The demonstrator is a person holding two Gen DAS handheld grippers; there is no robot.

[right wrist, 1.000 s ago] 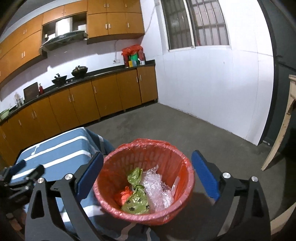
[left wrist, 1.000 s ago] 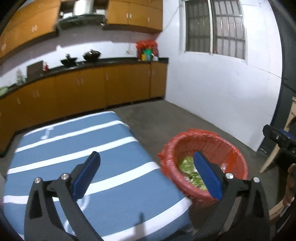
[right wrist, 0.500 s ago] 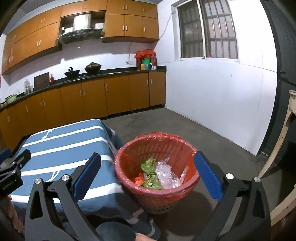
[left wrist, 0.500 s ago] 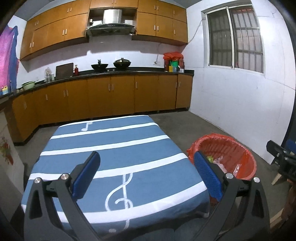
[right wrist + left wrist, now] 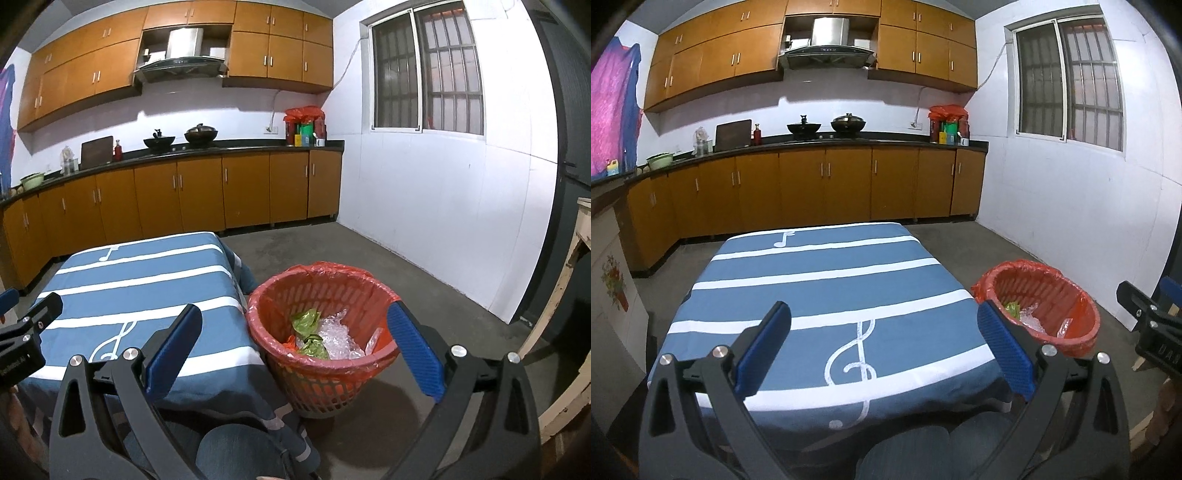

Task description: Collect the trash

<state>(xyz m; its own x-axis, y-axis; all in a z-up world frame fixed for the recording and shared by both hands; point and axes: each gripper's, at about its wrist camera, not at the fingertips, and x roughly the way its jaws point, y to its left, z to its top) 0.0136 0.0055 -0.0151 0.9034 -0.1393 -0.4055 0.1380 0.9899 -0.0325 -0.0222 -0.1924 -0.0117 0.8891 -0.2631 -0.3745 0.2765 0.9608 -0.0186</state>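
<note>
A red mesh trash basket [image 5: 325, 354] with a red liner stands on the floor right of the table; it also shows in the left wrist view [image 5: 1039, 306]. Inside lie green wrappers [image 5: 306, 321] and clear crumpled plastic [image 5: 338, 338]. My left gripper [image 5: 884, 349] is open and empty, held above the near edge of the table with the blue striped music-note cloth [image 5: 820, 280]. My right gripper [image 5: 295, 349] is open and empty, held near the basket's front rim. No loose trash shows on the cloth.
Wooden kitchen cabinets [image 5: 820, 188] with pots and bottles on the counter line the far wall. A white wall [image 5: 443, 221] with a barred window is on the right. A wooden frame [image 5: 565, 306] stands at far right. The person's knees [image 5: 236, 454] are below the grippers.
Both grippers have pulled back and risen away from the basket. The left view has swung from the basket to face the table squarely. Both stay open.
</note>
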